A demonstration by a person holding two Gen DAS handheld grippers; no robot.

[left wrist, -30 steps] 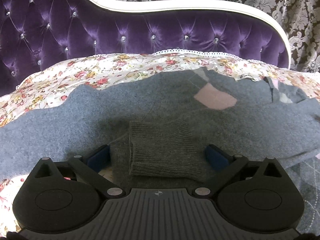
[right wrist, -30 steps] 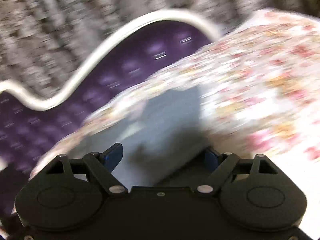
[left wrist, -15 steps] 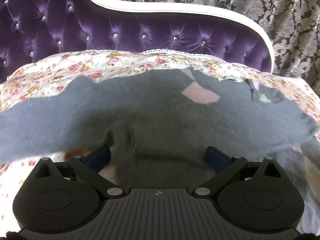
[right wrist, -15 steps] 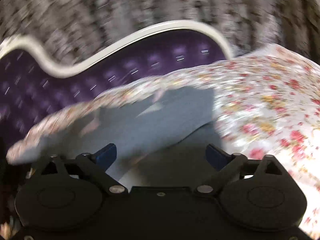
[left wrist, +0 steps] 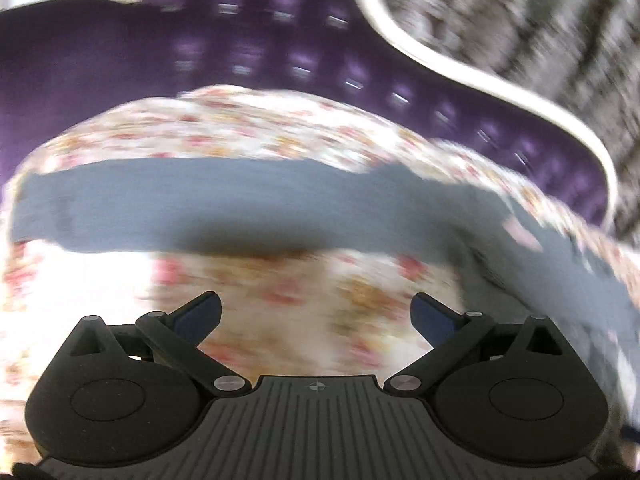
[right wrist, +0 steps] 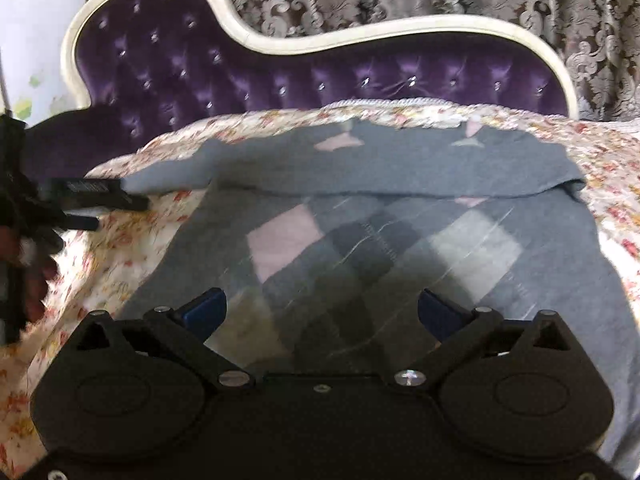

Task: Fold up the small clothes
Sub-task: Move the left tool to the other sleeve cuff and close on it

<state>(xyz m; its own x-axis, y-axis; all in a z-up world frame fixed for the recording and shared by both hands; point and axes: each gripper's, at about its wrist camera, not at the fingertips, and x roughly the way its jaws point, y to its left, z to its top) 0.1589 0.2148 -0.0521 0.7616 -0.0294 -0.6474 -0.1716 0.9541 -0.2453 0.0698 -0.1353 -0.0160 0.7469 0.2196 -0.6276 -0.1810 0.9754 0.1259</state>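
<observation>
My left gripper [left wrist: 316,312] hangs wide and empty over the flowered sheet [left wrist: 288,312], just short of the sweater's [right wrist: 400,220] sleeve [left wrist: 200,212]. The sweater lies flat on that sheet, its top part folded over. It looks soft, light and floppy, so I would pinch a hem corner. My right gripper [right wrist: 322,312] gapes wide above its patterned front, holding nothing.

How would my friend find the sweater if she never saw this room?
Look for the purple sofa with the white curvy frame, then the flowery cover on its seat. The sweater lies spread there: plain grey knit with pink and pale diamond patches, unlike the flowers around it.
</observation>
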